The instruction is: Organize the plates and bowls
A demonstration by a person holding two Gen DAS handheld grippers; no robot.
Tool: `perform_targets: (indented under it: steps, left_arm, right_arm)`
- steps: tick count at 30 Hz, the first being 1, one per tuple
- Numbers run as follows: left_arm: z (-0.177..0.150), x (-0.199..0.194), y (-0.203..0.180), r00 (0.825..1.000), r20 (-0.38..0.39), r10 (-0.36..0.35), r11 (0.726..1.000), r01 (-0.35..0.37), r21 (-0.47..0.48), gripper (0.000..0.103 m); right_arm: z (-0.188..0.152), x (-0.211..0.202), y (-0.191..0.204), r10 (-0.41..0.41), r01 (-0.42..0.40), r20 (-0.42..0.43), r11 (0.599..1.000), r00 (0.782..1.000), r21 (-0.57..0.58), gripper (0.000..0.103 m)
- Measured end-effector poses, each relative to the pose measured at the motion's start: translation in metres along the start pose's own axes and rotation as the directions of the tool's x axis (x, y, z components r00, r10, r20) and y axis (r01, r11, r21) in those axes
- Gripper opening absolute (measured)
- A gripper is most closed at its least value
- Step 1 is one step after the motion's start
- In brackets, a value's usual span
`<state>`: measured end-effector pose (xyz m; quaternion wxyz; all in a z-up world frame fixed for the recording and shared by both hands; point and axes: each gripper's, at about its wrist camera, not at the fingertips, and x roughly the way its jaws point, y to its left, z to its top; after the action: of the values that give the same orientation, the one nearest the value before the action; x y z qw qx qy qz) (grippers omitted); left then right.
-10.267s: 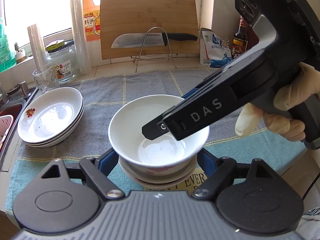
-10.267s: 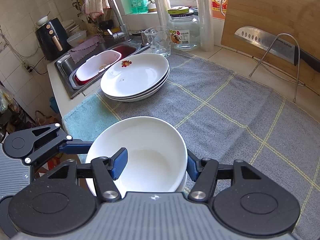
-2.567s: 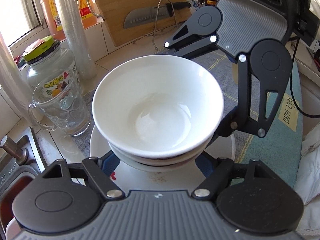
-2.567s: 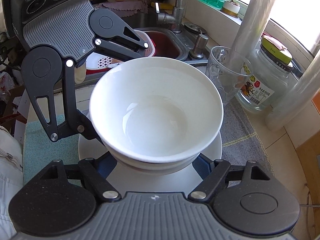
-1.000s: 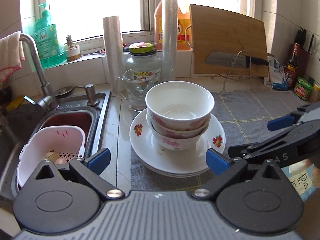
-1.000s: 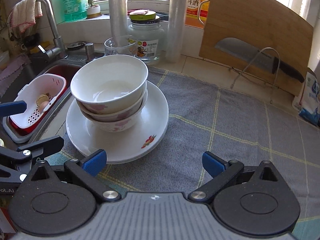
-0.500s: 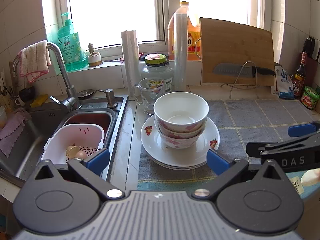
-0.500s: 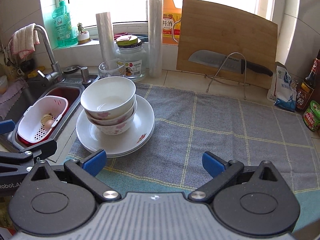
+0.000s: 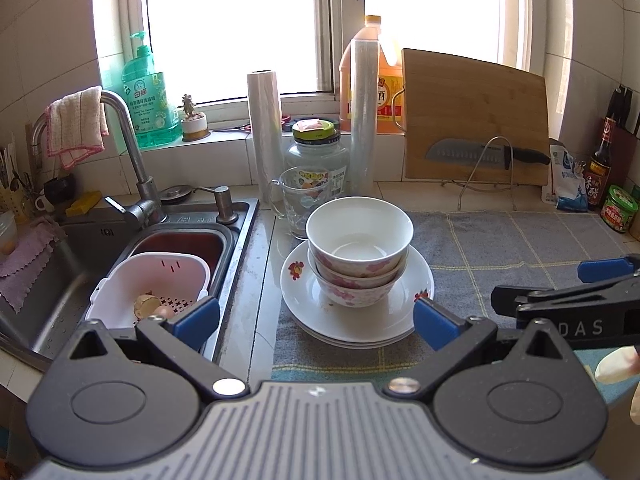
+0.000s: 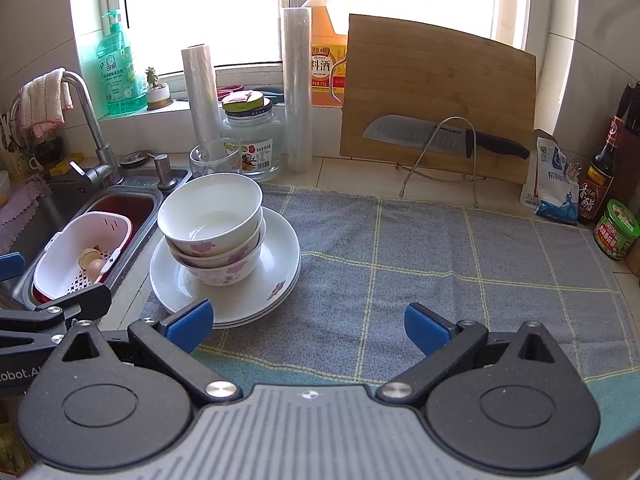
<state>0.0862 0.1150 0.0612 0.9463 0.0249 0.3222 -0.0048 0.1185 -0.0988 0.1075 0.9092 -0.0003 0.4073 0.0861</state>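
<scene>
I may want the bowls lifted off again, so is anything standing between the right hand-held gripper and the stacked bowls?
Nothing visible does. The right hand-held gripper is open and empty, with only bare towel and plate rim before the stacked bowls.

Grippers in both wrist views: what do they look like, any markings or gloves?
Both are matte black with a ribbed grey body, round pivot housings, silver pins and blue finger pads. The right gripper shows white letters "DAS" on its side. The hand holding it wears a pale glove.
</scene>
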Motion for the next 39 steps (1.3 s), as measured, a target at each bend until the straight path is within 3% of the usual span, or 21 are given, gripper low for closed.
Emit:
perform_targets:
  steps: [39]
  left_arm:
    - [0.0041, -0.0013, -0.0018, 1.000, 0.006, 0.006, 1.000, -0.006, -0.004, 0.102]
  right_arm:
    - [0.0039, -0.0022, -0.0002, -0.014, 0.014, 0.020, 1.000, 1.000, -0.002, 0.103]
